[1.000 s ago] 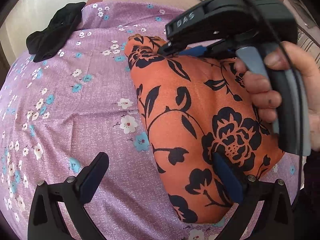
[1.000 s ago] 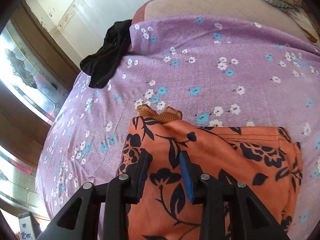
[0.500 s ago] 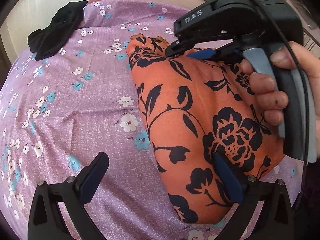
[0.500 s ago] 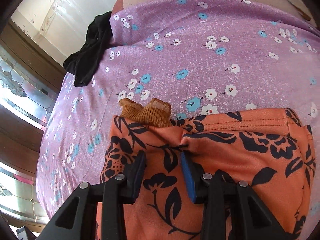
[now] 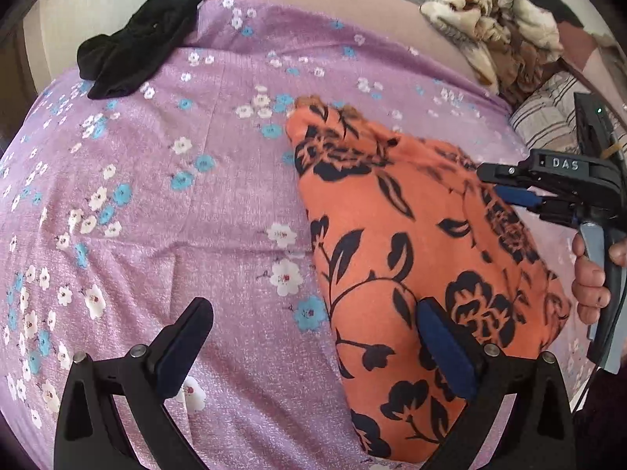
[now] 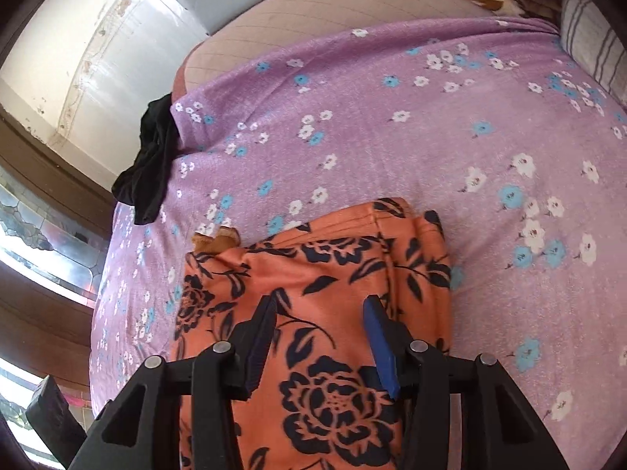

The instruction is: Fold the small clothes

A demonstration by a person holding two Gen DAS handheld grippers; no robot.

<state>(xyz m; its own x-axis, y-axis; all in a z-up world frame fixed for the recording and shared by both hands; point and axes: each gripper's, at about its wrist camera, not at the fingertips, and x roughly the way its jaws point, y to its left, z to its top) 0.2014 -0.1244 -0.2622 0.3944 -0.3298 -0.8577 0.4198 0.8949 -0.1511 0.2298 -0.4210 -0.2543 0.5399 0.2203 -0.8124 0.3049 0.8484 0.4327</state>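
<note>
An orange garment with black flowers point(image 5: 395, 243) lies folded on the purple flowered sheet point(image 5: 176, 203); it also shows in the right wrist view point(image 6: 313, 274). A small brown piece point(image 6: 215, 241) pokes out at its far left corner. My left gripper point(image 5: 313, 337) is open and empty, its right finger point(image 5: 443, 337) over the garment's near part. My right gripper point(image 6: 319, 325) is open and empty just above the garment. It shows from the side in the left wrist view point(image 5: 505, 184), at the garment's right edge.
A black garment point(image 5: 133, 58) lies at the sheet's far left corner, also in the right wrist view point(image 6: 151, 164). A crumpled beige and brown cloth point(image 5: 497, 19) and a striped pillow point(image 5: 548, 117) lie at the far right. A wall and window point(image 6: 47, 211) stand left.
My right gripper has opened, let go of the orange garment and drawn back to the right. The garment's folded edge now lies flat. My left gripper has stayed open in place.
</note>
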